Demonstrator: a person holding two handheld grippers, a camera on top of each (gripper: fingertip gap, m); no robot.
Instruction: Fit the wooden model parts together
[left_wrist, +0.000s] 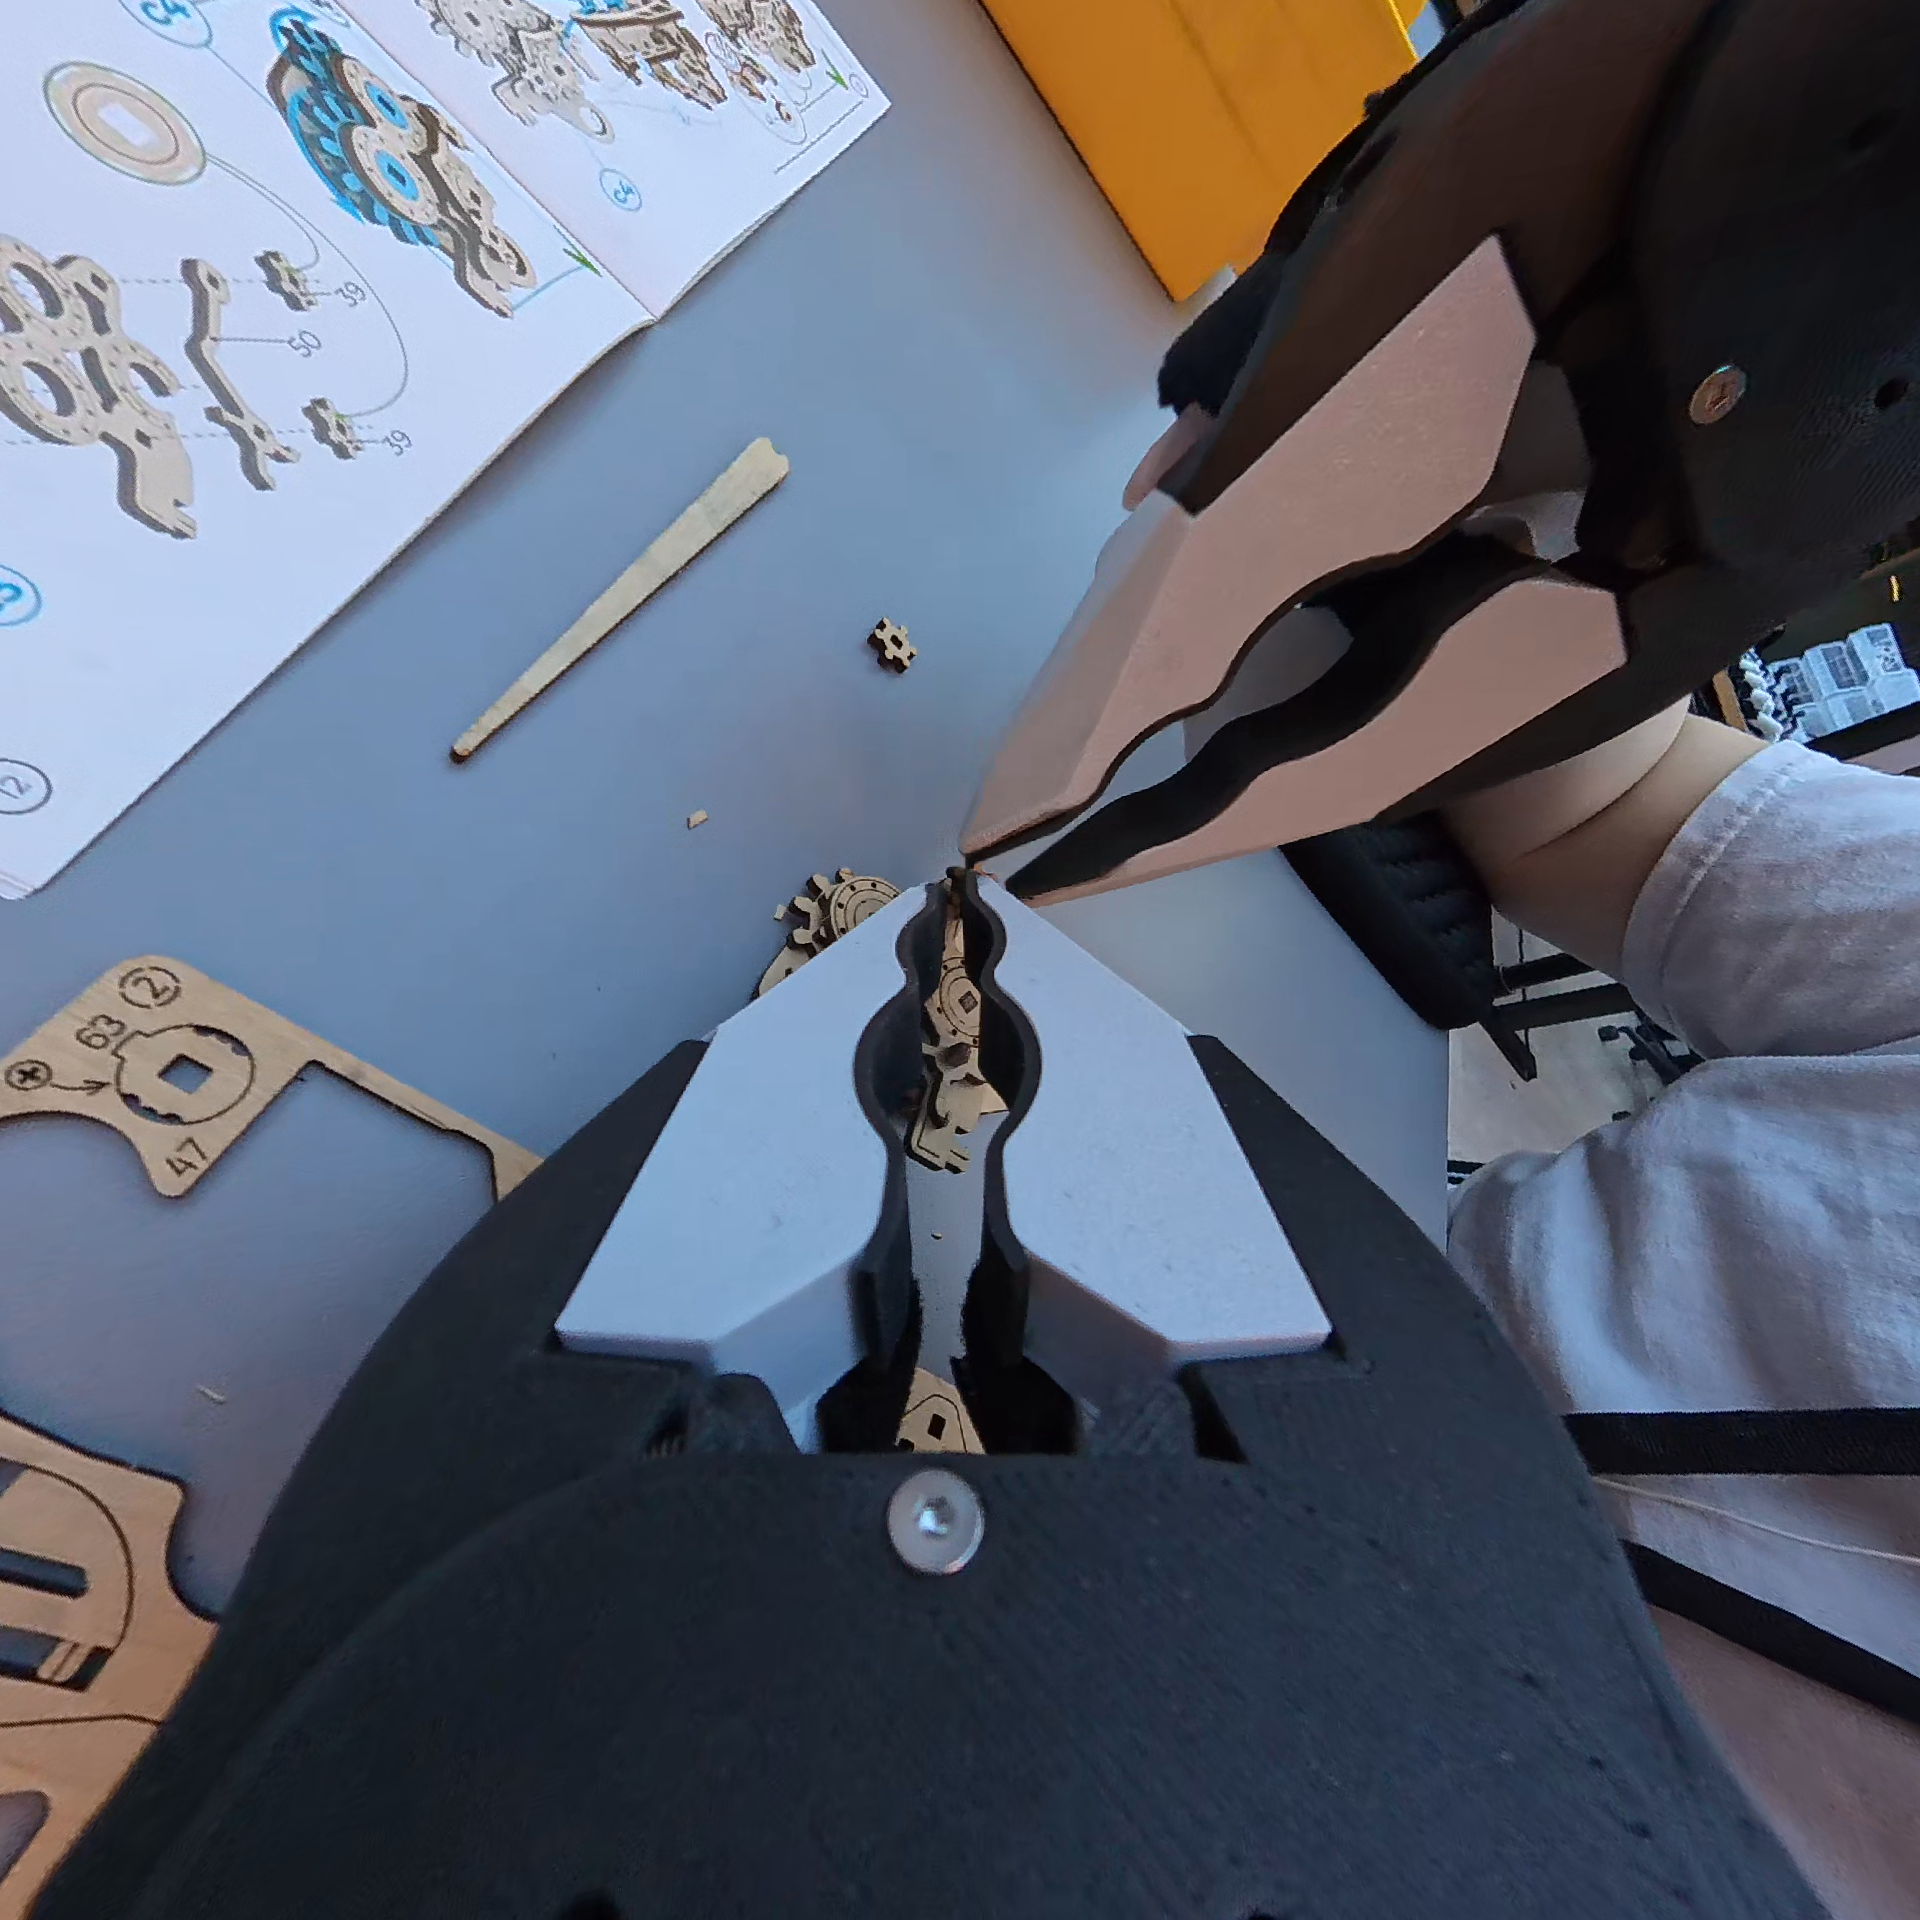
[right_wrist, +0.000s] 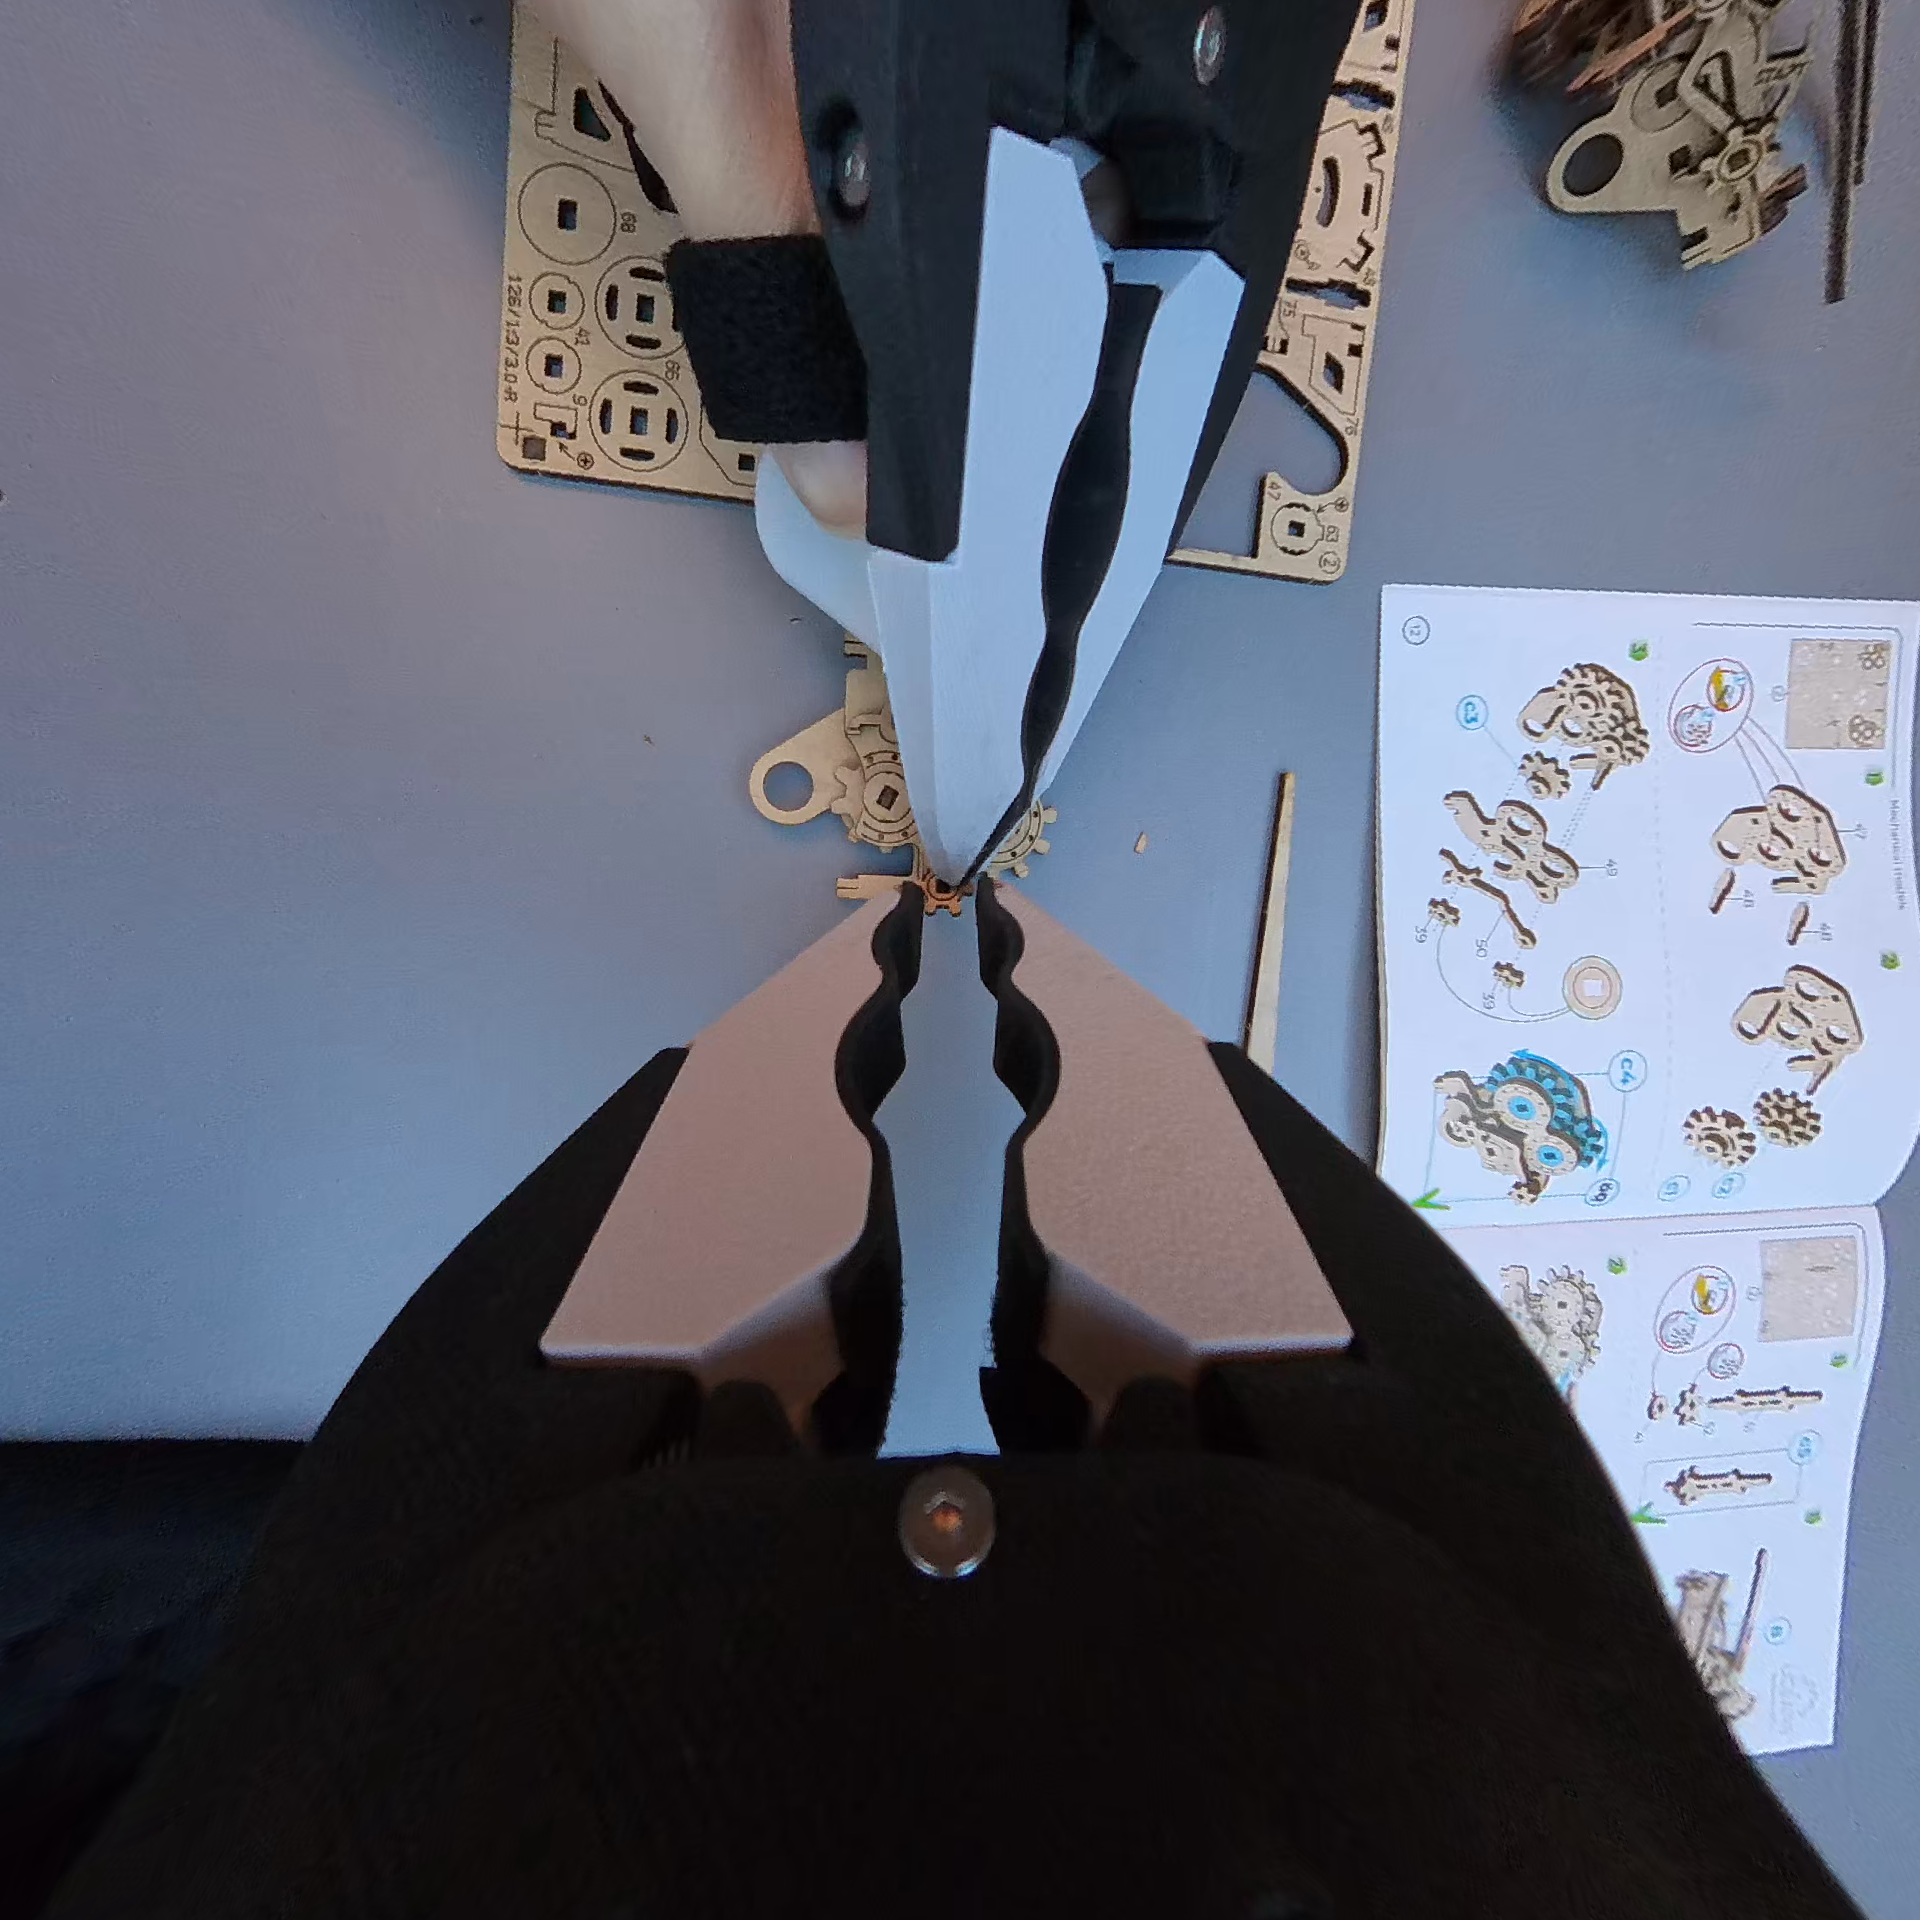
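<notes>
there, both tongs (right_wrist: 943, 902) on tiny gear (right_wrist: 942, 896)

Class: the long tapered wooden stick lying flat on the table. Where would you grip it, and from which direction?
Grip the wooden stick near its wide notched end, coming straight down from above with the fingers across its width. It lies flat on the table, and that end probably offers most surface.

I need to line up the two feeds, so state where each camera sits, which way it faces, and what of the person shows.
Left wrist view: on the left gripper, looking along its grey fingers down at the table; they clamp the gear assembly; a forearm and white sleeve show at right.
Right wrist view: on the right gripper, looking along its pink fingers at the small cog they pinch; a hand shows at top.
Shared: both grippers tip to tip, the booklet, the stick.
</notes>
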